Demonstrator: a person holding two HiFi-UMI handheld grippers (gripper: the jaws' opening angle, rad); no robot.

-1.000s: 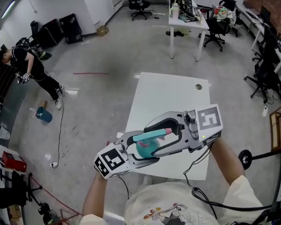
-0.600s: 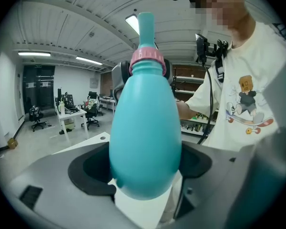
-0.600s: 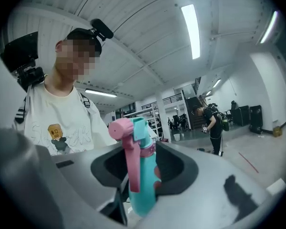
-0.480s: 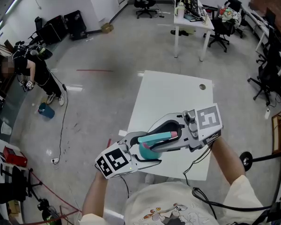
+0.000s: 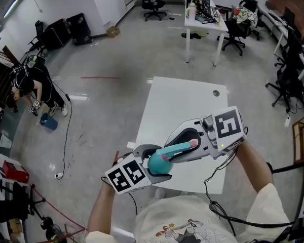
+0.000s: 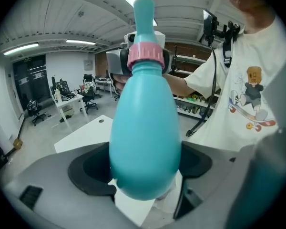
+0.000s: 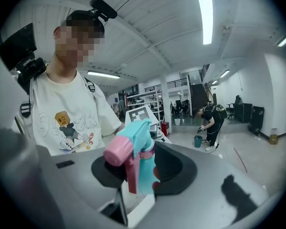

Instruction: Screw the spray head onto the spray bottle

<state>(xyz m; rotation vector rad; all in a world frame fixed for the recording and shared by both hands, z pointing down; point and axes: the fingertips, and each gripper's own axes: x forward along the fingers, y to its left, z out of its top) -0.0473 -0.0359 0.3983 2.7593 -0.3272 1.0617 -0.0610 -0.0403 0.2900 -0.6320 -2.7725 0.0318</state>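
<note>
Above the near edge of the white table (image 5: 182, 105), a teal spray bottle (image 5: 156, 163) is held in the air. My left gripper (image 5: 151, 170) is shut on its fat body (image 6: 144, 142). The bottle's neck points up and right, with a pink collar (image 6: 146, 57) under the teal spray head (image 5: 178, 148). From the right, my right gripper (image 5: 181, 149) has just been closing its jaws. It is now shut on the spray head (image 7: 136, 151), whose pink nozzle and trigger stick out toward the camera. The two grippers face each other along the bottle.
The table has a cable hole (image 5: 215, 93) near its far right corner. On the floor at left a person (image 5: 33, 85) bends over beside a blue bucket (image 5: 48, 124). A desk with office chairs (image 5: 205, 19) stands at the back. A black stand (image 5: 266, 171) is at the right.
My left gripper has sunk and tipped, so the bottle now slants up to the right. My right gripper's jaws have closed onto the spray head. The person at left has bent lower.
</note>
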